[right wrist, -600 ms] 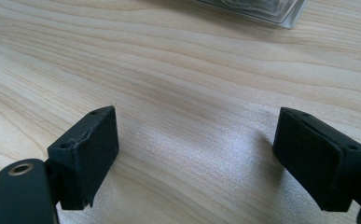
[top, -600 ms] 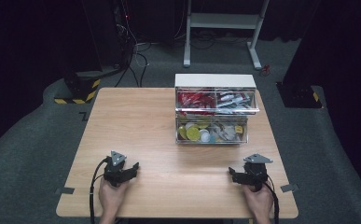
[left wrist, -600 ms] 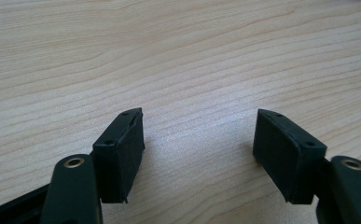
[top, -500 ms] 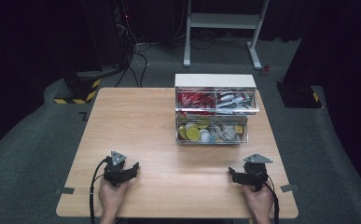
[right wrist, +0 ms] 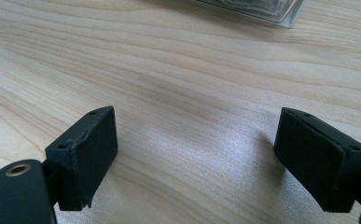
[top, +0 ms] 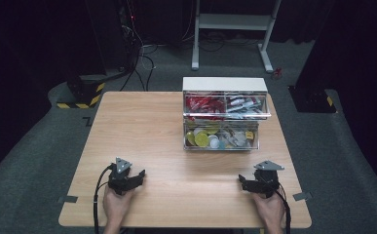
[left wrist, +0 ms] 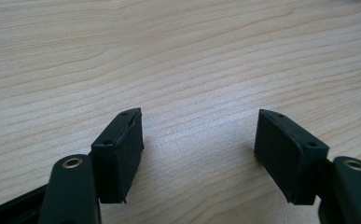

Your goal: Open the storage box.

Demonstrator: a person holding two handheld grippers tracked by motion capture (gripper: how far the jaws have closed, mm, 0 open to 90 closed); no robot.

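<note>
The clear drawer box (top: 223, 114) stands ahead of my right claw (top: 245, 183), well apart, and farther off to the right of my left claw (top: 137, 176). Its top drawer holds red and white packets, the lower one yellow and white capsules. Both claws rest spread and empty on the table (top: 147, 131); I judge the job is unstarted, and reaching a drawer front comes next.

1. No text, label, brand or number is being made out on the clear drawer box (top: 224, 114); its contents are being shown too small and too blurred for any print to be read.
2. No writing is being seen on the wooden table (top: 147, 131) in any of the views.
3. One sign is being displayed: yellow and black warning stripes on the dark base (top: 81, 92) standing on the floor beyond the table's far left corner. No words are being carried by it.
</note>
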